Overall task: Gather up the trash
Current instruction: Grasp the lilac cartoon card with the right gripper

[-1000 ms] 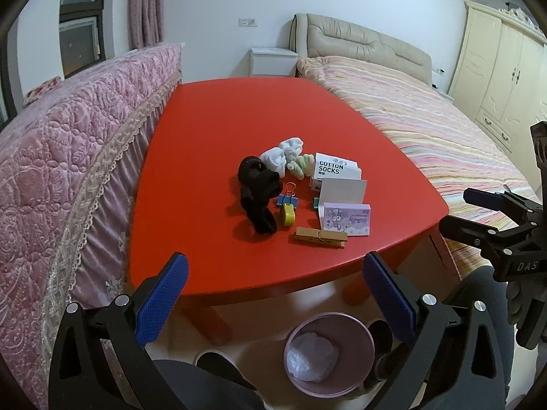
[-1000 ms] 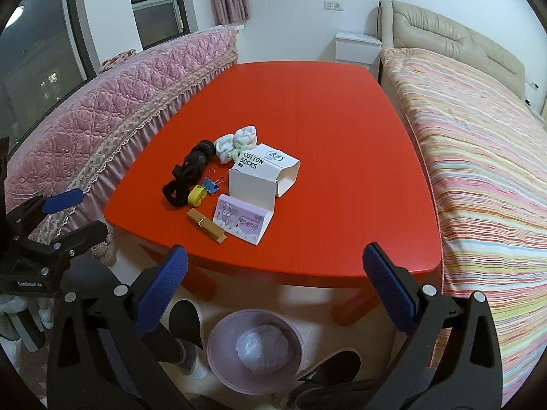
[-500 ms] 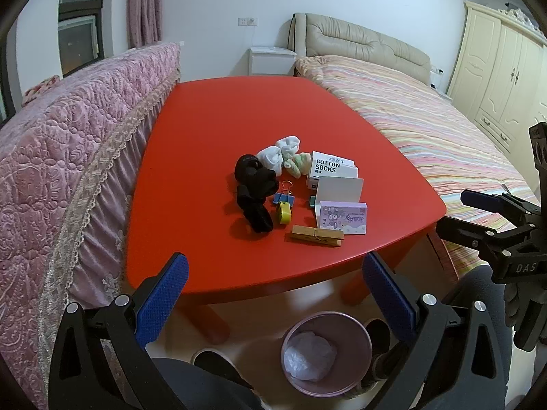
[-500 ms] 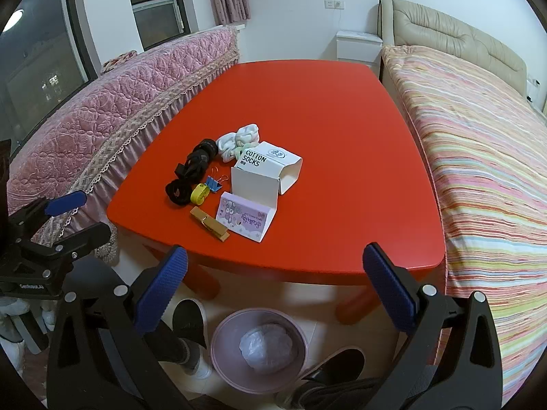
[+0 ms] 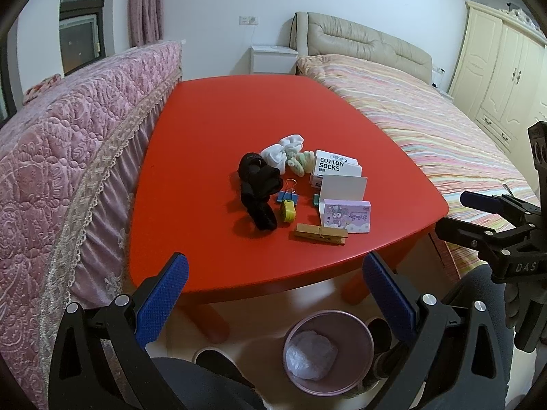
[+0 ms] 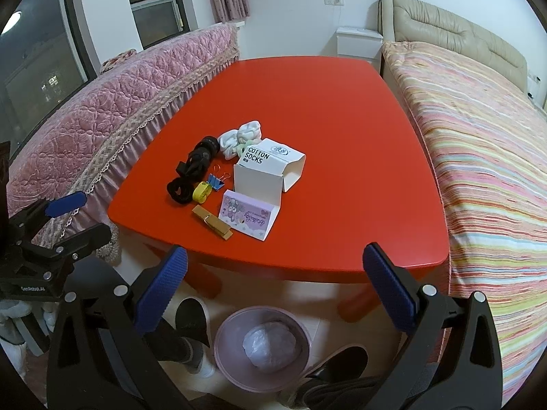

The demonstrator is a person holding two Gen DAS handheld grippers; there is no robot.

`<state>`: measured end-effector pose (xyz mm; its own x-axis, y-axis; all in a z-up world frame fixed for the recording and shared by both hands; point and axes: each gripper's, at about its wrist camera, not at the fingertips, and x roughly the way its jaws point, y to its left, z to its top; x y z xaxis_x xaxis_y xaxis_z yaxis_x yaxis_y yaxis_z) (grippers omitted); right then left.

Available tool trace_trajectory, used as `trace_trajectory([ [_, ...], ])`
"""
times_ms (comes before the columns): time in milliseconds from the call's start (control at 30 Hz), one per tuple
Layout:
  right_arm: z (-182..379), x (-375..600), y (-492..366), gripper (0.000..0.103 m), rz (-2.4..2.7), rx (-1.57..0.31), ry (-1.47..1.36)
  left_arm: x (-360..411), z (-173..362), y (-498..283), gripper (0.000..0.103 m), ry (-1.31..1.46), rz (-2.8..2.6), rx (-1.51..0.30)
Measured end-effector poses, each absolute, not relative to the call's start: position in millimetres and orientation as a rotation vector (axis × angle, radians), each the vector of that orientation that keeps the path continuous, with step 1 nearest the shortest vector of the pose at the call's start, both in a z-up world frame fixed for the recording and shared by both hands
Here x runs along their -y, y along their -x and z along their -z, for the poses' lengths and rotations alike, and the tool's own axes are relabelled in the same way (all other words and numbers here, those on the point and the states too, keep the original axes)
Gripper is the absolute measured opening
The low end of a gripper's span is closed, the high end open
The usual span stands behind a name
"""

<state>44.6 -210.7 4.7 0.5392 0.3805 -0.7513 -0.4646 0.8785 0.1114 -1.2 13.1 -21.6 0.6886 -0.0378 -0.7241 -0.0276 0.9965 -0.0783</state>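
A red table (image 5: 212,116) (image 6: 342,112) carries a small heap near its front edge: a white "COTTON SOCKS" box (image 5: 336,167) (image 6: 273,167), a purple cartoon card box (image 5: 347,214) (image 6: 248,217), a wooden clothespin (image 5: 321,234) (image 6: 212,226), black socks (image 5: 258,194) (image 6: 193,174), white socks (image 5: 282,152) (image 6: 239,136), a yellow tape roll (image 5: 288,211) (image 6: 200,194) and a blue binder clip (image 5: 288,195) (image 6: 214,181). Below the edge stands a pink bin (image 5: 328,352) (image 6: 261,346) holding crumpled plastic. My left gripper (image 5: 273,294) and right gripper (image 6: 273,290) hover open before the table, both empty.
A pink quilted sofa back (image 5: 68,143) (image 6: 112,109) flanks the table on the left, a striped bed (image 5: 427,116) (image 6: 485,143) on the right. Cream wardrobe (image 5: 506,65) at far right. A person's legs and dark shoes (image 6: 191,321) sit beside the bin.
Both grippers have drawn back and slightly lower, so the table items appear a little farther off. Both stay open and empty; nothing on the table moved.
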Motion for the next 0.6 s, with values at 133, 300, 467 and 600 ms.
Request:
trace_trajectory([
  [133,0,200,-53,0.100,-0.487,-0.901,0.108,-15,21,3,0.097,0.086,0.001,-0.811],
  [300,8,185,-71,0.100,-0.461,-0.962,0.079,-17,21,3,0.097,0.087,-0.007,-0.813],
  [467,22,163,-96,0.100,-0.392,-1.027,0.067,-20,20,6,0.097,0.091,-0.016,-0.811],
  [600,35,144,-113,0.100,-0.316,-1.064,0.083,-23,21,8,0.097,0.096,-0.025,-0.812],
])
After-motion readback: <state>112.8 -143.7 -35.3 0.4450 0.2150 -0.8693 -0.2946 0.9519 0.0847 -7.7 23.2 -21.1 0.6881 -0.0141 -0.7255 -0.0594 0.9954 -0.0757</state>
